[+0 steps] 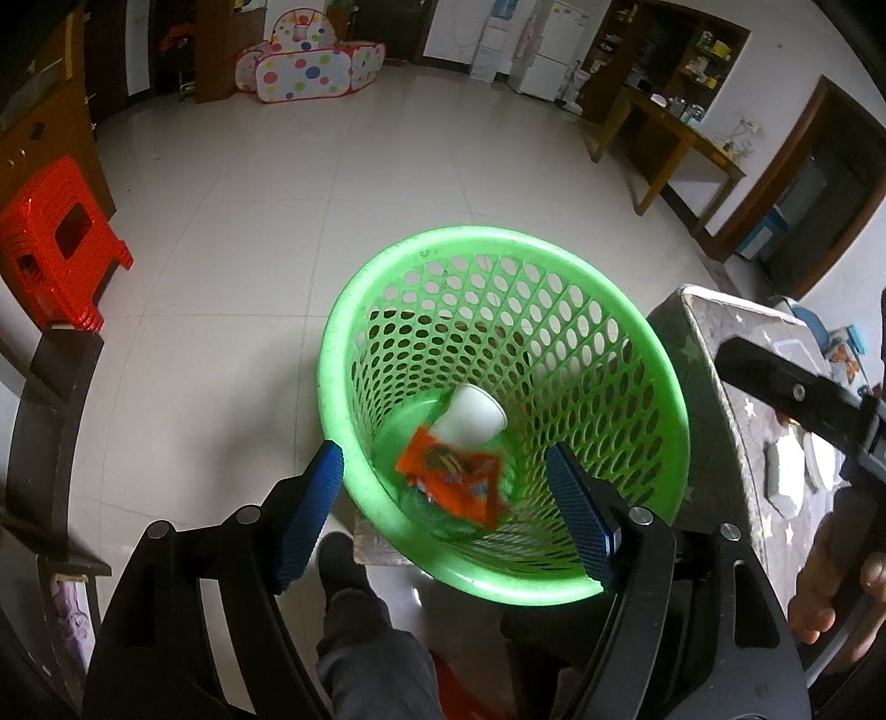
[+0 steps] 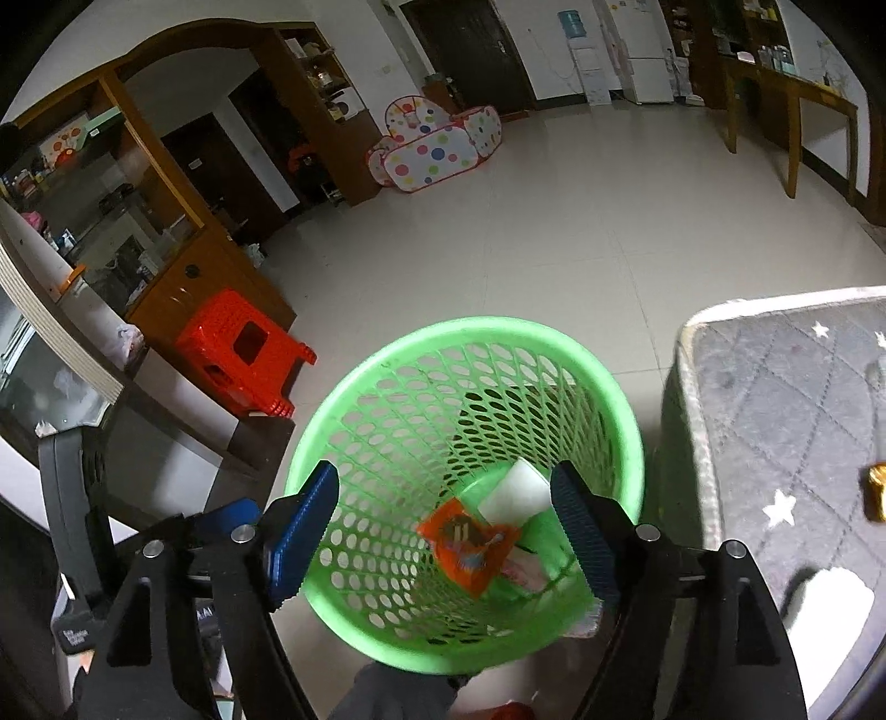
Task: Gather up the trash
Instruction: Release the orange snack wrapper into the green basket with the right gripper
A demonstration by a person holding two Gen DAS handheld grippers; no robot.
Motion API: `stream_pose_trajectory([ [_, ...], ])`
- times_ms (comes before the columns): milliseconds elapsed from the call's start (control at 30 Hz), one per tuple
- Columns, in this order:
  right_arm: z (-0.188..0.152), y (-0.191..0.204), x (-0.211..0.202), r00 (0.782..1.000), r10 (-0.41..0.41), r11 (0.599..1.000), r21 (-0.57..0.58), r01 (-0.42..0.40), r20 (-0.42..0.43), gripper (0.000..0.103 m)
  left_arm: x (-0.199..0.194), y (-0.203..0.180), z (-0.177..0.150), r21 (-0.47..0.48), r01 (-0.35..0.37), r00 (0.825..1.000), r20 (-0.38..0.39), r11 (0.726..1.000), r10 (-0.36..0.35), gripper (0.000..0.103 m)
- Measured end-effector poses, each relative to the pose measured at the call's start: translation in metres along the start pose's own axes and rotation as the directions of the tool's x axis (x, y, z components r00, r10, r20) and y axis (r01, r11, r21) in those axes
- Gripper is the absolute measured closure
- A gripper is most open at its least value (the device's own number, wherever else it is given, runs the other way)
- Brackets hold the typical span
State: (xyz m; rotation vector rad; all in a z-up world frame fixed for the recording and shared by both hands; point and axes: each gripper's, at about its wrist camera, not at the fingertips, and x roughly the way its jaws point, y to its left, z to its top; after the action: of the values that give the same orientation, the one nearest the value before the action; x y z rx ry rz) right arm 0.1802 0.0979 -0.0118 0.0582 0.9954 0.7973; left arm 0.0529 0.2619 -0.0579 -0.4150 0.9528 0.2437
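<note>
Orange wrapper point(image 1: 451, 479) and white cup point(image 1: 470, 418) (tipped) lie inside green basket point(image 1: 332, 354).

Home living area: tiled floor point(image 2: 554, 232), polka-dot play tent point(image 2: 437, 144), wooden shelving point(image 2: 138, 221), fridge point(image 2: 637, 50), red stool point(image 2: 243, 349)

**Room: tiled living space, daylight**

Floor point(image 1: 277, 232) is pale glossy tile, white walls point(image 2: 554, 50). Far wall: polka-dot play tent point(image 1: 304, 61), water dispenser point(image 2: 581, 61) beside a white fridge point(image 2: 642, 55), dark door point(image 2: 470, 50). Wooden table point(image 1: 681, 144) along one side with clutter on top, shelves point(image 1: 703, 61) behind it. Opposite side: wooden cabinet point(image 2: 183, 210) with an arched top and glass fronts, red plastic stool point(image 2: 243, 349) stacked in front. Near foreground: grey quilted pad with white stars point(image 2: 786, 421). Light is even, soft glare on the tiles.
</note>
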Motion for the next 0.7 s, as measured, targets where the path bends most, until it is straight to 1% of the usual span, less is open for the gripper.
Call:
stream_pose_trajectory([
  [133,-0.011,-0.008,-0.016,0.999,-0.040,0.999,0.002,0.040,0.011,0.025,0.000,-0.011,-0.002,0.016,0.007,1.000,0.000,1.000,-0.007,0.028],
  [233,-0.020,-0.022,-0.035,0.997,-0.075,0.997,0.009,0.075,0.027,0.023,0.000,-0.022,-0.004,0.034,0.018,1.000,-0.002,0.999,-0.018,0.028],
  [433,-0.040,-0.051,-0.075,0.989,-0.138,0.989,0.055,0.135,0.061,0.023,-0.002,-0.058,-0.009,0.090,0.046,0.999,-0.006,0.995,-0.046,0.028],
  [567,-0.057,-0.078,-0.109,0.976,-0.203,0.977,0.089,0.196,0.081,0.022,-0.002,-0.085,-0.014,0.127,0.073,0.997,-0.018,0.989,-0.071,0.028],
  [700,-0.078,-0.104,-0.141,0.950,-0.296,0.951,0.119,0.285,0.095,0.021,0.000,-0.112,-0.022,0.173,0.098,0.995,-0.029,0.980,-0.095,0.028],
])
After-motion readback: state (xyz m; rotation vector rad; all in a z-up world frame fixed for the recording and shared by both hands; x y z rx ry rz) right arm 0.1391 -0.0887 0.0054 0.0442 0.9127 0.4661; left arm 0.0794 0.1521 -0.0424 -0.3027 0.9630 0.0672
